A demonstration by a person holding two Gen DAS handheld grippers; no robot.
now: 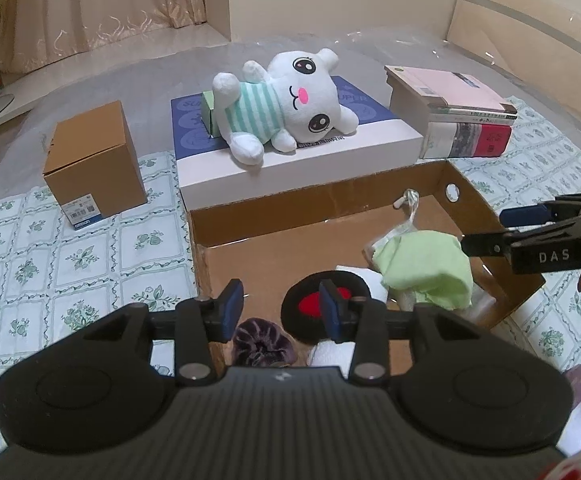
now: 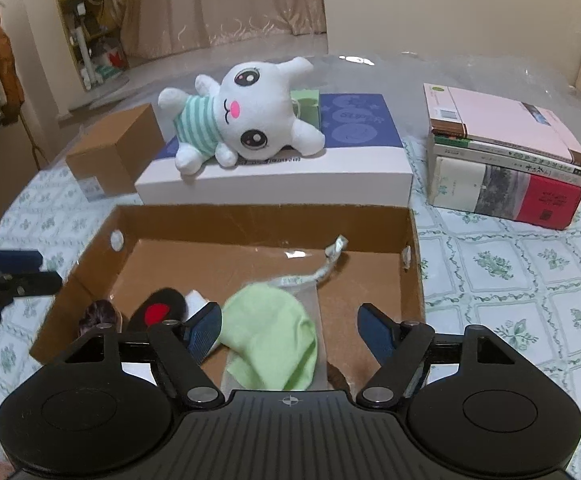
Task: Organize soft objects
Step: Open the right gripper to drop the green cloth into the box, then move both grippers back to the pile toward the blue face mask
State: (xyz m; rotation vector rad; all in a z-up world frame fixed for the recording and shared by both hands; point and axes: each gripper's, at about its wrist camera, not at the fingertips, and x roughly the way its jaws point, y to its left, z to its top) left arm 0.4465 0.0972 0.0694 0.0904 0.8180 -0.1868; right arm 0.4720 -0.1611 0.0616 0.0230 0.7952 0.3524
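Soft items gathered in an open cardboard box [image 2: 414, 264], with both grippers spread above it.

A light green cloth [image 2: 274, 332] lies on a pale drawstring pouch [image 1: 400, 232] inside the box, beside a black pad with a red centre [image 1: 314, 300], a white cloth [image 2: 194, 302] and a purple scrunchie [image 1: 256, 342]. The right gripper [image 2: 290, 328] hangs over the green cloth, jaws apart and empty; the left gripper [image 1: 282, 310] hovers at the box's near edge, likewise parted. Behind, a white plush rabbit [image 2: 246, 120] rests on a white-and-blue box [image 2: 274, 182], flanked by a small brown carton [image 1: 94, 168] and stacked books [image 2: 506, 160].
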